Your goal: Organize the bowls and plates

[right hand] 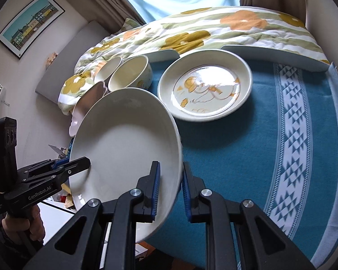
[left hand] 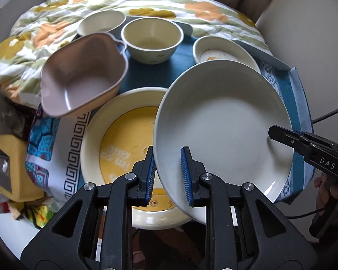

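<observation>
A plain white plate (left hand: 223, 130) hangs tilted above the table, held by both grippers. My left gripper (left hand: 167, 157) is shut on its near rim, and in the right wrist view the left gripper (right hand: 84, 163) pinches the plate's (right hand: 124, 144) left edge. My right gripper (right hand: 170, 168) is shut on the opposite rim, and the right gripper (left hand: 273, 133) reaches in from the right. Under the white plate lies a cream plate with a yellow centre (left hand: 124, 135). A pink bowl (left hand: 83, 74) sits tilted to its left. Two cream bowls (left hand: 152, 40) (left hand: 101, 23) stand behind.
A cream plate with an orange duck drawing (right hand: 205, 87) lies on the blue patterned cloth (right hand: 247, 168). A flowered quilt (right hand: 214, 29) is heaped along the far side. The table's pale raised edge (right hand: 275, 55) runs behind the cloth. A person's hand (right hand: 33, 222) holds the left tool.
</observation>
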The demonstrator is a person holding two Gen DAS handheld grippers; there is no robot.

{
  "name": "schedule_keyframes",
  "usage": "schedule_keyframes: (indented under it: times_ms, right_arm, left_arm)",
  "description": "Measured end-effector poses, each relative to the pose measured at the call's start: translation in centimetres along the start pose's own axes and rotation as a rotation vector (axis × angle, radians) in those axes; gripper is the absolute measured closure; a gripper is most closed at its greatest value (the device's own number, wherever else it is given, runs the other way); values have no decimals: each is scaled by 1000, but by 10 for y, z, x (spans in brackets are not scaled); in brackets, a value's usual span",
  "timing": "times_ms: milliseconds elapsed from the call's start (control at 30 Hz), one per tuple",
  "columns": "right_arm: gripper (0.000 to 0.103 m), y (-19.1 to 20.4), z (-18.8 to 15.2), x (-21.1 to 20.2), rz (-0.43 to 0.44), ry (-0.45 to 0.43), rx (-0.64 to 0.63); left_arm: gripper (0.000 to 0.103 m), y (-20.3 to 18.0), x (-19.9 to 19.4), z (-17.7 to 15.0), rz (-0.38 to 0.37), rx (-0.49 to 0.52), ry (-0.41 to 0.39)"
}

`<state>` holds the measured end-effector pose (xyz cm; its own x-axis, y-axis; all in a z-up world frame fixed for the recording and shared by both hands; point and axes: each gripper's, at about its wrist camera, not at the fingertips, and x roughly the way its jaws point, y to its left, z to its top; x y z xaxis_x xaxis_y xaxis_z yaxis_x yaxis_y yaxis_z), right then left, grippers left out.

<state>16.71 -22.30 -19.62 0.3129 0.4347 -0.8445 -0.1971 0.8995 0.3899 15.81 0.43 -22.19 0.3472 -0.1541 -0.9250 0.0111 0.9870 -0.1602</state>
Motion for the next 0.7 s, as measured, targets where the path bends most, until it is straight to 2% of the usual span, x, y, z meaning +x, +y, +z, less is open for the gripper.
schedule_keyframes:
  times_ms: [167,367,700]
  right_arm:
    - [86,25,-9,27,-18,38,3]
    - [86,44,-9,44,-60,39,4]
    - [86,59,-10,55,-131,33,-15]
  left_arm:
    - [83,31,16,-8,-6,-24,40]
    - [83,57,32,-8,-23,-28,68]
    - [83,56,46,-6,20,36,77]
